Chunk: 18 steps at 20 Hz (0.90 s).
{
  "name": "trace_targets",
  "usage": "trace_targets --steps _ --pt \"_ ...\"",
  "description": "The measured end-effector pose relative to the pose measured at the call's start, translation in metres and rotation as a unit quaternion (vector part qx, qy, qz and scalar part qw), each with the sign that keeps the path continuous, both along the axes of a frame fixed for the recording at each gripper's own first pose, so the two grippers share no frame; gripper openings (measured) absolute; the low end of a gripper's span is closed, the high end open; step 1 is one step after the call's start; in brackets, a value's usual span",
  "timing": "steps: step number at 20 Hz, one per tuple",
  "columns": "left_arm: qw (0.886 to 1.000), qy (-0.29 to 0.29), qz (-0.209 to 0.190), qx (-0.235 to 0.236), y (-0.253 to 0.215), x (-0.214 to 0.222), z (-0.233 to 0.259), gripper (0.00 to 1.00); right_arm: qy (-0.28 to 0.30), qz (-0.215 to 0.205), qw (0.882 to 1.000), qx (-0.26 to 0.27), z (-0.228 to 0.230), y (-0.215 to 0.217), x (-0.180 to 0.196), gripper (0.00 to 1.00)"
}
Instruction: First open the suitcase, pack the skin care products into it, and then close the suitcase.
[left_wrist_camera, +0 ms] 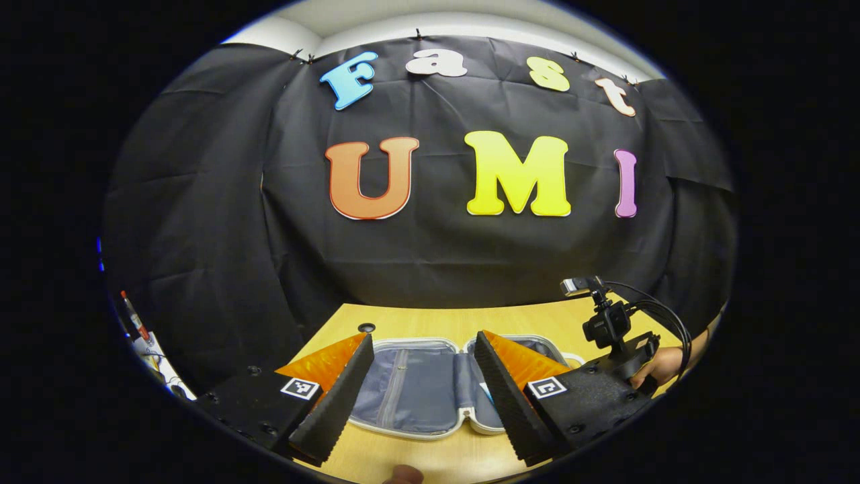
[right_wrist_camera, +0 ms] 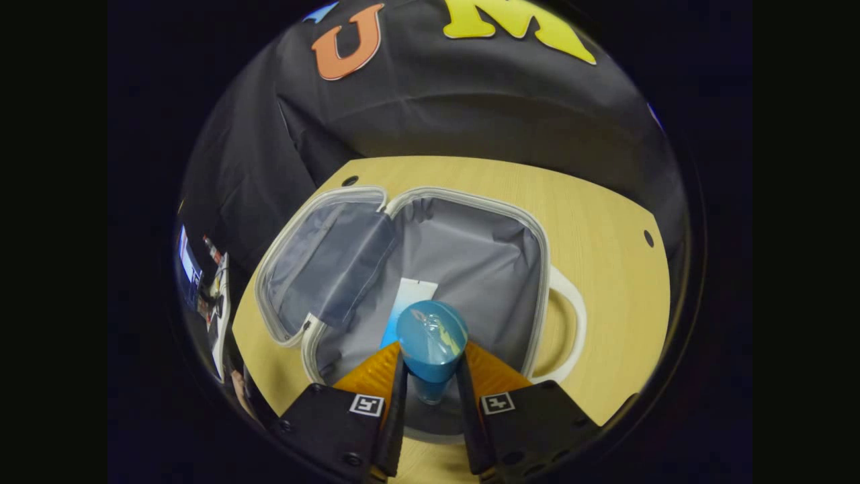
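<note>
Suitcase first: the small light-grey hard-shell suitcase with grey fabric lining (right_wrist_camera: 463, 249) lies open and flat on the pale wooden bench (right_wrist_camera: 605, 222), so I count the opening step as done. Reading the right gripper view from left to right, its lid half with the dark-grey zipped divider flap (right_wrist_camera: 329, 262) sits at about 9 o'clock of the main tub, and its white carry handle (right_wrist_camera: 571, 316) sticks out at 3 o'clock.

Packing looks to be partly done. A white-and-blue flat tube or sachet (right_wrist_camera: 406, 306) already lies on the lining of the main half. My right hand-held gripper (right_wrist_camera: 430, 380) is clamped on a blue round-capped skin care bottle (right_wrist_camera: 431, 343), both fingers pressing its sides, held above the near edge of that tub at 6 o'clock. I judge that lowering and releasing it is the step in hand. After that the lid has yet to be swung over and shut. I cannot tell whether more products wait elsewhere.

In the left gripper view, my left hand-held gripper (left_wrist_camera: 423, 376) hangs with its fingers spread wide and nothing between them, short of the suitcase's near rim. At 3 o'clock there, a hand (left_wrist_camera: 662, 363) holds the other gripper with its camera and cables.

As for obstacles, the divider flap lies flat on its own side and nothing blocks the tub.
</note>
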<state>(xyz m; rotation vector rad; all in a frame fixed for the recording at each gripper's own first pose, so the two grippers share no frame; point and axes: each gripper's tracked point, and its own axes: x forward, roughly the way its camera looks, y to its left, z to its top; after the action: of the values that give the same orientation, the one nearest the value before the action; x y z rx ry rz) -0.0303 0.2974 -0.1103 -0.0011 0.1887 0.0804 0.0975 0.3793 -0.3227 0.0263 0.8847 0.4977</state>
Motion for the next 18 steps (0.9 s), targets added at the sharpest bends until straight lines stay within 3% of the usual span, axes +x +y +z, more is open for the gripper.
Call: trace_targets --steps 5,18 --pt "1.0 0.007 0.009 0.002 0.008 -0.001 -0.004 0.96 0.005 -0.023 1.0 -0.019 -0.022 0.002 0.022 0.35" --pt "0.997 0.055 0.052 -0.013 0.037 -0.021 -0.032 0.97 0.089 -0.141 0.986 -0.015 -0.057 0.007 0.049 0.35"
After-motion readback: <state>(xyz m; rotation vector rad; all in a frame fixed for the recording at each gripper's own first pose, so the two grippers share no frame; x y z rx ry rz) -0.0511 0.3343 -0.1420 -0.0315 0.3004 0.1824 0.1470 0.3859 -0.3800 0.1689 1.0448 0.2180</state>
